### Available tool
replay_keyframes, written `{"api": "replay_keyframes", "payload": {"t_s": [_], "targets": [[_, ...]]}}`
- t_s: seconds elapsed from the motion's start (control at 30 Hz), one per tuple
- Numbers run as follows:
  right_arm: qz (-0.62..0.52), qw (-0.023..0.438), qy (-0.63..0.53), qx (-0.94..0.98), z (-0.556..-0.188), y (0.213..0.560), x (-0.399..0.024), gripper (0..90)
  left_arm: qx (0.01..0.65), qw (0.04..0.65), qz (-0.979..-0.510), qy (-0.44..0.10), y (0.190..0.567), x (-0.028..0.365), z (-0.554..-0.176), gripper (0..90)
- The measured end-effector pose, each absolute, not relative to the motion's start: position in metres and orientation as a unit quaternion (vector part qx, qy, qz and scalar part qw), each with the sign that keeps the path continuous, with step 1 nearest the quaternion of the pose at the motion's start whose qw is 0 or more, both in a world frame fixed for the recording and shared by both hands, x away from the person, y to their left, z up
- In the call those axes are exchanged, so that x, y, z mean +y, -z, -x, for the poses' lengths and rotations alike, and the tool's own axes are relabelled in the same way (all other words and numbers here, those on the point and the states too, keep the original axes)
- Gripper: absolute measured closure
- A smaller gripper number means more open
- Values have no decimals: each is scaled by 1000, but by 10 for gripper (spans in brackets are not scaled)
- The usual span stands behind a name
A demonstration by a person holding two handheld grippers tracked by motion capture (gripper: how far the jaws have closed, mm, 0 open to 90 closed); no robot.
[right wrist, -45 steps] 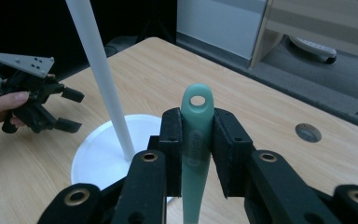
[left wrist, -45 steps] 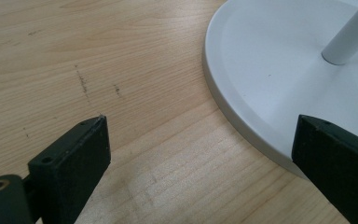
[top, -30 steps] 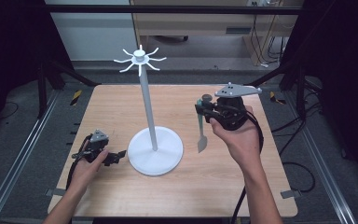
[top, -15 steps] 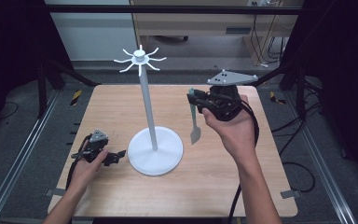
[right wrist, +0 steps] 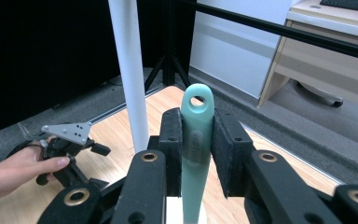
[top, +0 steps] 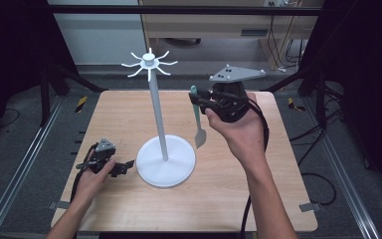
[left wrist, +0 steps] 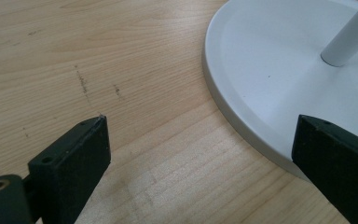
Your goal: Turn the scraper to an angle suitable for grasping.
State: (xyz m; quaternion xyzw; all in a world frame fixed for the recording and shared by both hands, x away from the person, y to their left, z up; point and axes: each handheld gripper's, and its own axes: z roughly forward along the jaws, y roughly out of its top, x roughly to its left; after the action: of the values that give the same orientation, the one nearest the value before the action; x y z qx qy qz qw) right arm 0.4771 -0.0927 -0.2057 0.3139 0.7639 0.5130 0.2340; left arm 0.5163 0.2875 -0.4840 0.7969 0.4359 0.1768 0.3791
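A white stand has a round base (top: 166, 160), a tall pole (top: 158, 114) and a ring of hooks (top: 149, 62) on top. To the right of the pole, in the air, my right gripper (top: 197, 101) is shut on a utensil (top: 199, 135) whose pale blade hangs down. In the right gripper view the teal handle (right wrist: 196, 140), with a hole at its tip, stands clamped between the jaws of the right gripper (right wrist: 196, 126), and the pole (right wrist: 129, 70) rises just beyond. My left gripper (top: 123, 167) rests open on the table beside the base (left wrist: 279, 70), holding nothing.
The wooden table (top: 258, 199) has bare room at the front right and back left. Metal rails (top: 25, 164) run along both sides of it. A dark frame bar (top: 179, 9) crosses at the back, with a desk behind it.
My right gripper has risen and moved left toward the pole, carrying the utensil. The left gripper has stayed where it was.
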Motion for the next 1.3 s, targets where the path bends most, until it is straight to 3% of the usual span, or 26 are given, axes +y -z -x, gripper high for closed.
{"api": "replay_keyframes", "payload": {"t_s": [1.3], "targets": [[-292,236,-526,763,-471,179,-78,746,436,377,-798,-178,484,287,-516,41]]}}
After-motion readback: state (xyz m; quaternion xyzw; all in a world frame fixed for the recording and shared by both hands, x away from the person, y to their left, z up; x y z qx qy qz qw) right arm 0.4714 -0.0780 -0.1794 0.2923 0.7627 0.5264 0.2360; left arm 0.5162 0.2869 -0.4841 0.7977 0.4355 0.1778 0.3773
